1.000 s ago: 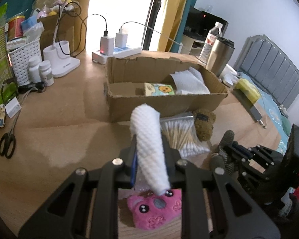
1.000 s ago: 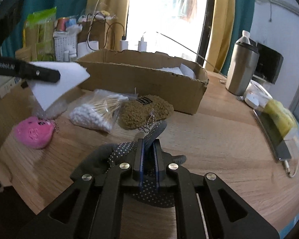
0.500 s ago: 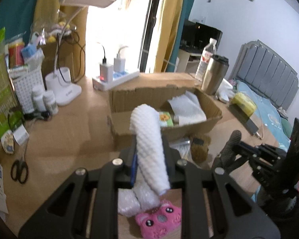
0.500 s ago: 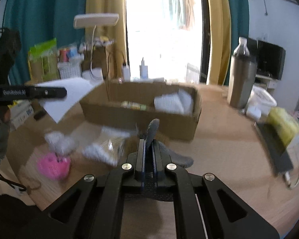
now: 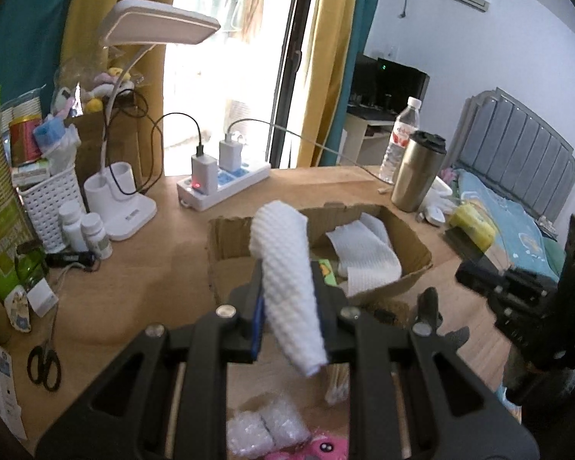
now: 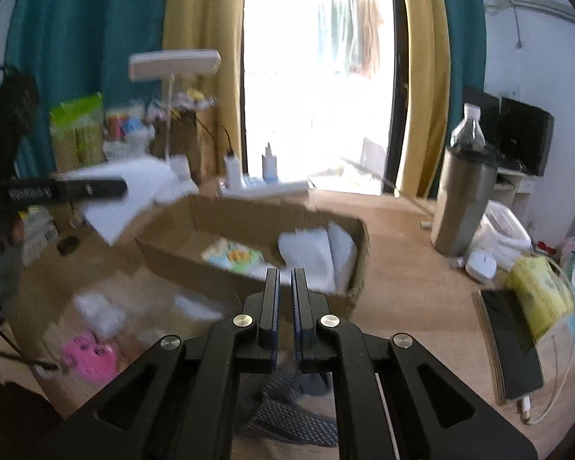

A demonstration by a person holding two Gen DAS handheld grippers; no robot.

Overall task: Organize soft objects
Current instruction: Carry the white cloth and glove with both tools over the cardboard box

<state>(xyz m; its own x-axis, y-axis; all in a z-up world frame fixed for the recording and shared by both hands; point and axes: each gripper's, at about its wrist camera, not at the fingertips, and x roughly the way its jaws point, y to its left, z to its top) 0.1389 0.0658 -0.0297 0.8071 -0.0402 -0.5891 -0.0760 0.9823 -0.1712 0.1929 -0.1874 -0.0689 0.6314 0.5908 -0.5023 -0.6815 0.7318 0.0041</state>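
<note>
While the left gripper [image 5: 289,306] clamps a white waffle-textured cloth [image 5: 287,287] between its 2 fingers, the cloth stands up above the jaws and droops over their near side, in front of the open cardboard box [image 5: 414,264] on the wooden table [image 5: 134,291]. Inside the box lie a folded white cloth [image 5: 368,257] and a small green-and-yellow printed packet [image 6: 234,255]. Below the left gripper, at the table's near edge, sit 2 bubble-wrap bundles [image 5: 264,429] and, just beside them, a pink plush toy [image 5: 326,448].

In the right wrist view the right gripper [image 6: 283,291] has its jaws drawn narrow, only a thin slit between the pads. A grey dotted glove [image 6: 287,418] shows under the gripper's frame; from the left wrist view 1 grey glove finger [image 5: 427,303] rises by the right gripper's tips, so the glove seems pinched there, though the contact itself is hard to see. The same view shows the left gripper off to the left with the white cloth hanging blurred from it, beside the box's left end.

A steel tumbler [image 5: 418,172] and a water bottle [image 5: 400,138] stand past the box's far right corner; a white desk lamp [image 5: 126,207] and a power strip [image 5: 226,188] stand behind the box.
</note>
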